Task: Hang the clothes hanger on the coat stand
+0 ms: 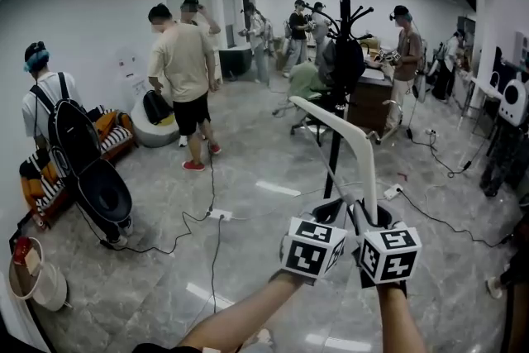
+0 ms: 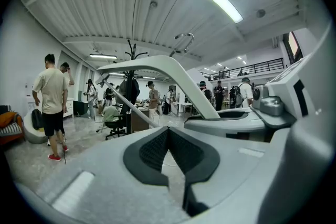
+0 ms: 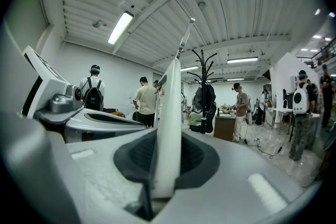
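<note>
A white clothes hanger (image 1: 357, 140) rises from my right gripper (image 1: 374, 217), which is shut on its lower arm; in the right gripper view the hanger (image 3: 169, 128) stands upright between the dark pads. My left gripper (image 1: 328, 215) sits close beside it on the left, jaws shut with nothing between them (image 2: 169, 161); the hanger (image 2: 168, 68) arches above them. The black coat stand (image 1: 338, 29) stands straight ahead, a few steps away, with a dark garment hung on it. It also shows as the coat stand (image 3: 203, 63) beyond the hanger and the coat stand (image 2: 132, 55) in the distance.
Several people stand around the room; the nearest, in a beige shirt (image 1: 183, 62), is at the left. Cables and a power strip (image 1: 219, 215) cross the grey floor. A black folded frame (image 1: 87, 169) and a bucket (image 1: 35, 277) are at the left; a desk (image 1: 369, 99) stands by the coat stand.
</note>
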